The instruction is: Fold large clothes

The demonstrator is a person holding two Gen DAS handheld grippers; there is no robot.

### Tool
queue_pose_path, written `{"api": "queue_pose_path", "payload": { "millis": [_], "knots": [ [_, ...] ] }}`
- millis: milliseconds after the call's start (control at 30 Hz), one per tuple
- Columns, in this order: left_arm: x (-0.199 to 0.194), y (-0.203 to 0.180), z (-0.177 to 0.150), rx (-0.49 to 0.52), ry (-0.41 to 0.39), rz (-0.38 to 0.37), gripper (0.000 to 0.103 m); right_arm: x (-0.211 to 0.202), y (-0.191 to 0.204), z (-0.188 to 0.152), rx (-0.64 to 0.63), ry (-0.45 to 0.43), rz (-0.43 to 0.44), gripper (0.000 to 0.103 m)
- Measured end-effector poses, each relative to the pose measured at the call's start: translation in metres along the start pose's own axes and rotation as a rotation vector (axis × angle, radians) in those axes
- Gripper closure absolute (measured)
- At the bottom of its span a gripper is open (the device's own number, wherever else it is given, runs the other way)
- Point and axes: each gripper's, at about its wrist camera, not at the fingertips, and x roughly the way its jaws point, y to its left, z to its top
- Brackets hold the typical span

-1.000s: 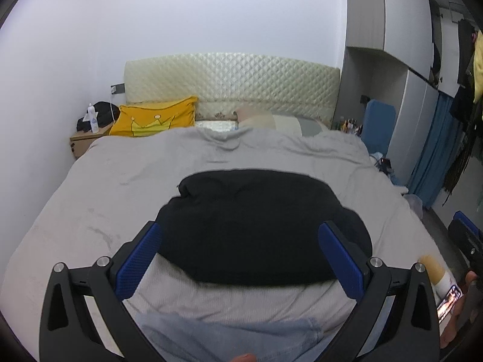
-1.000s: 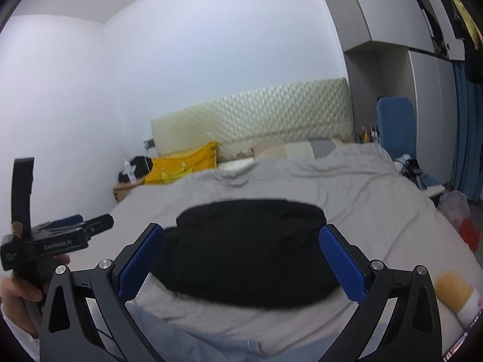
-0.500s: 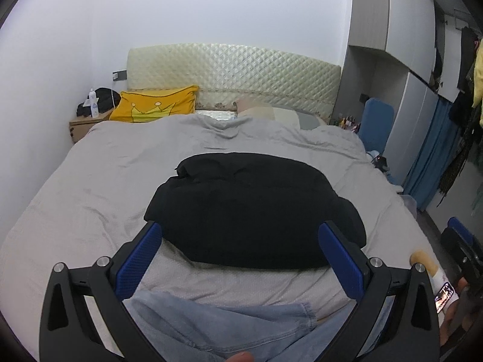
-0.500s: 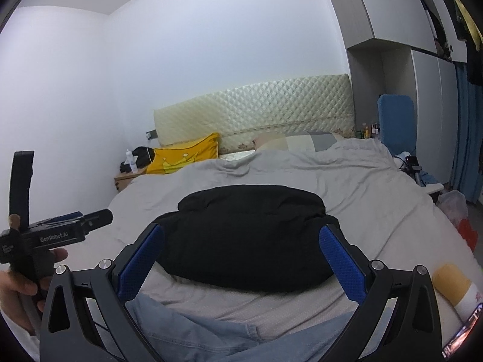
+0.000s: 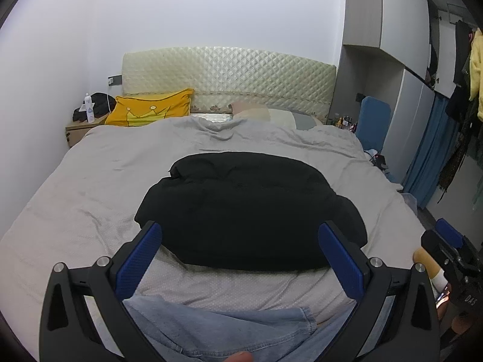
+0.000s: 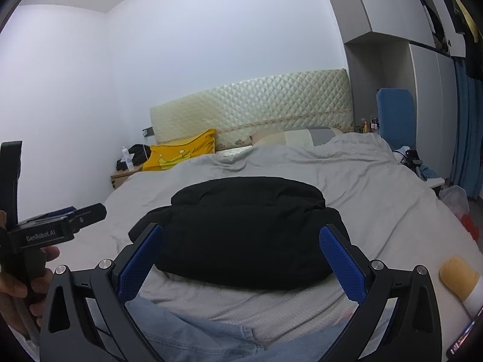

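Observation:
A black garment lies folded in a thick bundle on the grey bed cover; it also shows in the right wrist view. My left gripper is open and empty, held above the near edge of the bundle. My right gripper is open and empty, also near that edge. The left gripper shows from the side at the left of the right wrist view. Light blue denim lies at the bed's near edge, under both grippers.
A yellow crown pillow and a quilted headboard stand at the far end. A nightstand with a bottle is far left. A blue chair and wardrobes are on the right. A yellow-capped bottle lies near right.
Both grippers have drawn back and risen a little, so more of the bed and the denim shows. The black garment has not moved. Both grippers stay open.

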Motion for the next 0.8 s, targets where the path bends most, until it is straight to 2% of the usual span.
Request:
{"api": "queue_pose_path", "payload": {
  "millis": [100,267,800],
  "knots": [
    [0.005,-0.004,-0.004,0.012,0.010,-0.010,0.000,0.001,-0.004,-0.002,0.001,-0.009,-0.021,0.000],
    [0.007,-0.004,-0.007,-0.023,0.014,-0.033,0.000,0.005,-0.007,-0.007,0.010,0.003,-0.034,0.000],
    [0.012,-0.005,-0.023,-0.008,0.043,0.032,0.000,0.000,-0.008,-0.010,0.000,0.004,-0.049,0.000]
  ]
}}
